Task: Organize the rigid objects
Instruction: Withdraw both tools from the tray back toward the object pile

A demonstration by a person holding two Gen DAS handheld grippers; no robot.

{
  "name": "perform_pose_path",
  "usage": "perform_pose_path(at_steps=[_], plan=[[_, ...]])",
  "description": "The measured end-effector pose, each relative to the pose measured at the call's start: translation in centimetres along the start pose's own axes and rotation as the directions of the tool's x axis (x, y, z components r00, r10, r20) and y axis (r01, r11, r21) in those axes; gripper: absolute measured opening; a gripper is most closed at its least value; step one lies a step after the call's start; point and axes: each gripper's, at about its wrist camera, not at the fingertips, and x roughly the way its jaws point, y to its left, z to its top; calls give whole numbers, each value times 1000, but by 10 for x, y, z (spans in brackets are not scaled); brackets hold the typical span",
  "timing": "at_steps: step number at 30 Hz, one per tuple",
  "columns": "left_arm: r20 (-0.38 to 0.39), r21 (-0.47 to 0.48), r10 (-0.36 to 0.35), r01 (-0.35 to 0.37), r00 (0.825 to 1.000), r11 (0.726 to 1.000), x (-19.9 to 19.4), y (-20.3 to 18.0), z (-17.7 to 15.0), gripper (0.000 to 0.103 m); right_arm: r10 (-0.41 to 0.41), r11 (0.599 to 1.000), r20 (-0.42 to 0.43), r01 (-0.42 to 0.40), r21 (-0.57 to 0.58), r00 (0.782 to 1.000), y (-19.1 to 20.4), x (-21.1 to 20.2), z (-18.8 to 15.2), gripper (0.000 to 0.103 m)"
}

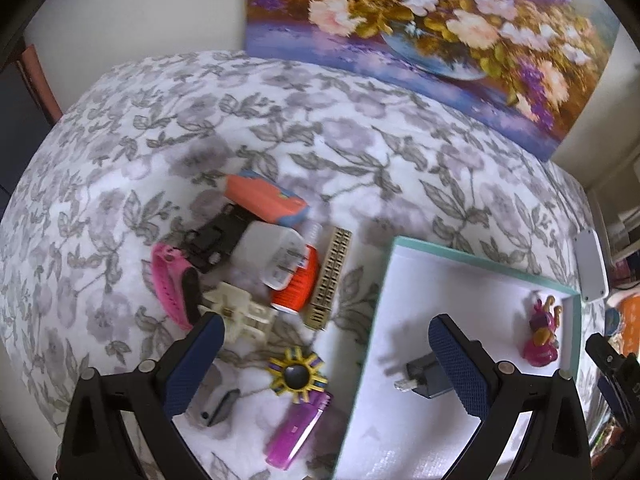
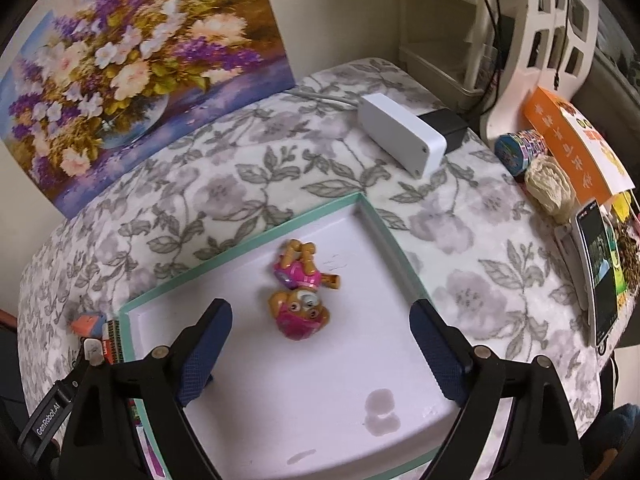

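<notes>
Right, both tongs gape wide and hold nothing. My left gripper hangs nearest the pile; the purple lighter lies just below its open span, long axis slanting toward the teal tray on its right side, so I'd judge left takes it

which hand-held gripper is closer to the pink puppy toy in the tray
Right. The right hand-held gripper is open just short of the pink puppy toy, which lies between its fingers' line. The left hand-held gripper straddles the tray edge, toy off to its right.
</notes>
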Motion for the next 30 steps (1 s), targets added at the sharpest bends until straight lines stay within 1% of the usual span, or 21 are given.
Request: perform_pose_path(at_steps=[4, 9, 13, 15, 18, 21, 23, 26, 30], plan=[[31, -2, 18, -18, 999, 1000, -6, 9, 0, 103, 25, 999, 12, -25, -29, 1000, 12, -5, -3, 91], [58, -45, -8, 11, 998, 999, -15, 26, -1, 103, 43, 997, 35, -41, -69, 998, 30, -16, -10, 91], [141, -48, 13, -6, 990, 999, -31, 36, -2, 103, 61, 994, 36, -57, -96, 997, 44, -21, -18, 91], [170, -50, -9, 18, 985, 999, -39, 41, -2, 103, 67, 991, 27, -64, -121, 997, 53, -23, -24, 91], [177, -62, -36, 47, 984, 997, -46, 48, -2, 103, 76, 985, 16, -73, -155, 997, 67, -26, -34, 91], [185, -68, -46, 59, 982, 996, -54, 55, -2, 103, 118, 975, 3, -116, -189, 993, 84, -32, -43, 91], [194, -62, -42, 55, 980, 997, -61, 60, -3, 103, 128, 967, 4, -123, -222, 992, 96, -36, -48, 91], [187, -49, -20, 30, 982, 998, -68, 70, -4, 103, 144, 956, 10, -136, -261, 990, 111, -44, -55, 91], [176, -86, -12, 27, 984, 996, -73, 94, -2, 103, 180, 939, -19, -178, -293, 983, 130, -43, -64, 91]])
